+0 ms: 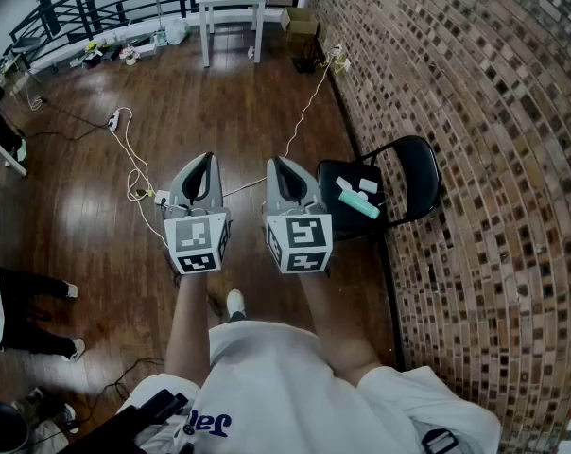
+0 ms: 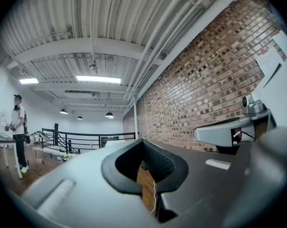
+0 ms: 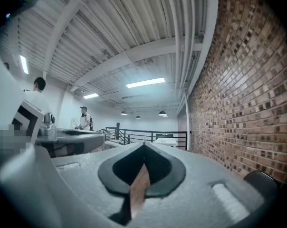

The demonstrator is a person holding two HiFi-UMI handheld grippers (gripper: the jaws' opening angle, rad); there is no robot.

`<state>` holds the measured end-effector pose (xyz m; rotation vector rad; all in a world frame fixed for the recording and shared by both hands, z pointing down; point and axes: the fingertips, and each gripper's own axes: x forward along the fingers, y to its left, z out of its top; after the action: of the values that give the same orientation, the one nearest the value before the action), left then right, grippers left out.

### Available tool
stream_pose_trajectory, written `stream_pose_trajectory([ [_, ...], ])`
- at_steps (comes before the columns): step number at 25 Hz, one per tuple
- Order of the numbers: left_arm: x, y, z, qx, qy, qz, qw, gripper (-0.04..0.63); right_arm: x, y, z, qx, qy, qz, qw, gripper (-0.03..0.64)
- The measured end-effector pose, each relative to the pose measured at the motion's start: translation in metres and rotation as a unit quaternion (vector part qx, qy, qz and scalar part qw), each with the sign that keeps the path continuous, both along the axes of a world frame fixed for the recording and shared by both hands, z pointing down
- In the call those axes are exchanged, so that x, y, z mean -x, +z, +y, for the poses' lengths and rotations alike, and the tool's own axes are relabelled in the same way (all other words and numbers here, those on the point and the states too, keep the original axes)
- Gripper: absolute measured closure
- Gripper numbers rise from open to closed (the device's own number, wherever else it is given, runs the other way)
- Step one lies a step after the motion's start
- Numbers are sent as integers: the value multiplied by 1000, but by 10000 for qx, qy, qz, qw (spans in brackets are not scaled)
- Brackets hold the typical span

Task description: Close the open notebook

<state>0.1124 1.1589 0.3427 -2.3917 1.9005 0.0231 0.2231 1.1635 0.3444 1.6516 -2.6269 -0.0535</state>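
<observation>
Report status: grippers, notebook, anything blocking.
Jaws shut, empty, level: left gripper, right gripper. No open notebook made out. Black chair at right, cable on floor ahead.

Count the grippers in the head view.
2. The left gripper is over the wood floor; the right gripper is beside it, nearer the black chair. None seems hidden.

Wears a white short-sleeved shirt (image 1: 267, 381) with dark lettering — grey, tapered left gripper (image 1: 202, 159) and right gripper (image 1: 278, 163), each with a black-and-white marker cube (image 1: 198, 244).
</observation>
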Motion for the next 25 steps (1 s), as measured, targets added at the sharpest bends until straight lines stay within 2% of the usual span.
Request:
stream_pose_trajectory([
  [5, 49, 1, -38, -17, 83, -94, 9999, 591, 47, 3, -47, 47, 12, -100, 9999, 632],
  [9, 71, 14, -63, 90, 204, 21, 9998, 586, 75, 11, -72, 105, -97, -69, 9999, 632],
  [12, 77, 19, -80, 189, 367, 169, 9990, 583, 86, 18, -93, 249, -227, -348, 9988, 613],
  [15, 86, 21, -105, 129, 264, 295, 9991, 583, 89, 22, -121, 346, -295, -563, 9974, 611],
  [17, 90, 21, -124, 110, 128, 190, 9997, 583, 90, 25, -144, 346, -338, -571, 9972, 614],
  [22, 91, 25, -193, -50, -83, -415, 9991, 583, 89, 25, -222, 448, -373, -567, 9967, 634],
  [25, 80, 11, -243, -287, -131, -544, 9980, 583, 82, 12, -275, 330, -440, -417, 9976, 634],
])
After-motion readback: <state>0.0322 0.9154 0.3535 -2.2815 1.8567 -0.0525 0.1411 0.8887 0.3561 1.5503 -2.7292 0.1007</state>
